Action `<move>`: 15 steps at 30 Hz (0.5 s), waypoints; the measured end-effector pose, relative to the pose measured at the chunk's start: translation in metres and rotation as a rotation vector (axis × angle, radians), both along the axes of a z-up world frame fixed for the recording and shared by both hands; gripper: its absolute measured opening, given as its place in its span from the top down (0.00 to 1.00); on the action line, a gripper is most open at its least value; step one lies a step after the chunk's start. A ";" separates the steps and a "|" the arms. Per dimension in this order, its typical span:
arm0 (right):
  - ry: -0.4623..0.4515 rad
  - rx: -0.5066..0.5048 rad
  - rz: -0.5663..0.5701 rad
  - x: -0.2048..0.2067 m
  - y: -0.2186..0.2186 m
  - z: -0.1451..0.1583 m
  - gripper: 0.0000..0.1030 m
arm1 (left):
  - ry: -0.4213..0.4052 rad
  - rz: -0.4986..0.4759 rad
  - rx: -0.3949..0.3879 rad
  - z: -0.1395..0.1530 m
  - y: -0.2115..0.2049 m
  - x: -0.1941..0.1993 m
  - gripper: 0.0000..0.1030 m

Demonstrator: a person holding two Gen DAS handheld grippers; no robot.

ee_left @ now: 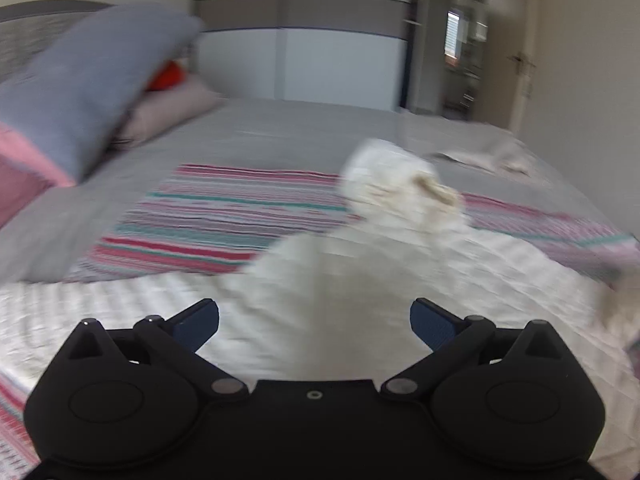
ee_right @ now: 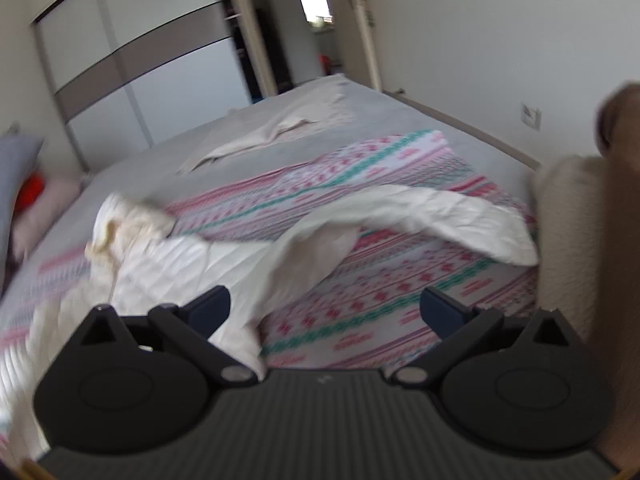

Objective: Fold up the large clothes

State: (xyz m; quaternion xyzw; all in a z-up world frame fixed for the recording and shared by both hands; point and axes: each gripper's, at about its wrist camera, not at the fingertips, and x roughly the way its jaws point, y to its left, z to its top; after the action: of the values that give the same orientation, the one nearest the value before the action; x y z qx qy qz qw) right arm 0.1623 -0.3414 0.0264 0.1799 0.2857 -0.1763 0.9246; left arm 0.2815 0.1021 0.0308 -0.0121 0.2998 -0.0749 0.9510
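Observation:
A large white garment (ee_left: 340,276) lies crumpled on a striped pink, teal and white blanket (ee_left: 224,212) on the bed. Its collar end with a beige lining (ee_left: 432,192) bunches up at the far side. My left gripper (ee_left: 314,320) is open and empty, just above the white cloth. In the right wrist view the same garment (ee_right: 224,256) spreads left, with a sleeve (ee_right: 440,208) stretched right across the blanket (ee_right: 384,296). My right gripper (ee_right: 326,308) is open and empty, over the garment's near edge and the blanket.
A grey pillow (ee_left: 92,84), a pink pillow (ee_left: 168,112) and a red object (ee_left: 168,76) sit at the bed's head. A beige cloth (ee_right: 280,124) lies farther along the grey bed sheet (ee_right: 384,120). A wardrobe (ee_left: 304,36), a doorway and a wall surround the bed. A person's arm (ee_right: 616,240) is at right.

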 end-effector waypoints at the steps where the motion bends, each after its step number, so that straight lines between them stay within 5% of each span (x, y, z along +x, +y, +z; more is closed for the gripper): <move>1: -0.002 0.041 -0.030 0.003 -0.016 0.002 0.00 | 0.017 -0.044 -0.001 0.002 -0.019 0.004 0.00; 9: 0.048 0.357 -0.313 0.050 -0.124 -0.040 0.01 | 0.017 -0.291 -0.024 -0.003 -0.176 0.042 0.00; 12: 0.092 0.381 -0.440 0.070 -0.150 -0.067 0.08 | 0.004 -0.371 -0.069 -0.021 -0.229 0.053 0.03; 14: 0.120 0.349 -0.492 0.081 -0.160 -0.078 0.40 | -0.016 -0.418 -0.103 -0.037 -0.264 0.059 0.16; 15: 0.132 0.335 -0.500 0.086 -0.163 -0.083 0.52 | -0.017 -0.432 -0.117 -0.044 -0.279 0.062 0.29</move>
State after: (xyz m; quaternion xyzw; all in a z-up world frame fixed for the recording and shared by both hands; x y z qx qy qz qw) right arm 0.2482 -0.5045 -0.0564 0.3825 0.3171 -0.3602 0.7896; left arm 0.3435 -0.1771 -0.0133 -0.0024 0.2826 -0.2941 0.9131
